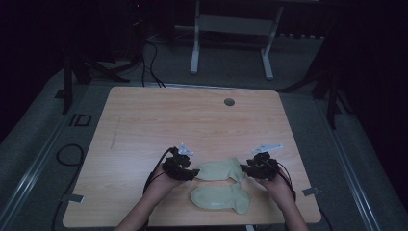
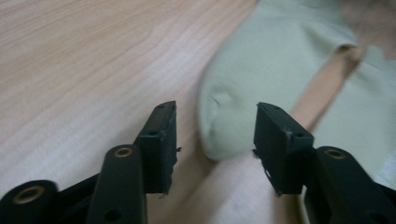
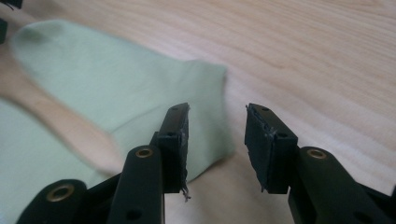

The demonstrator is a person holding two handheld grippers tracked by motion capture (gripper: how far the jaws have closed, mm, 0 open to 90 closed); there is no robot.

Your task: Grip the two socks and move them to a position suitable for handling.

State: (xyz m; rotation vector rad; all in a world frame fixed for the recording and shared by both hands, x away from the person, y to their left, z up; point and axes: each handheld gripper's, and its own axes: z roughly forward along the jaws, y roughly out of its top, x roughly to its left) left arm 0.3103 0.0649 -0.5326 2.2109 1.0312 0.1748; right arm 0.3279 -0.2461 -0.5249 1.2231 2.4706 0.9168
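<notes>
Two pale green socks lie flat near the front edge of the wooden table (image 1: 192, 120). The far sock (image 1: 221, 170) stretches between my two grippers, and the near sock (image 1: 221, 198) lies just in front of it. My left gripper (image 1: 192, 172) is at the far sock's left end. In the left gripper view the sock's rounded toe (image 2: 275, 60) lies on the table between the parted jaws of that gripper (image 2: 215, 109), with no pad pressing on it. My right gripper (image 1: 245, 169) is at the right end; here too the gripper (image 3: 217, 109) is open, the sock's edge (image 3: 116, 84) beside its left jaw.
The near sock shows at the edge of both gripper views (image 2: 369, 116) (image 3: 28, 149). A round grommet (image 1: 229, 102) sits at the table's far side. A white desk frame (image 1: 231, 29) stands behind, and cables (image 1: 67, 154) lie on the floor at left.
</notes>
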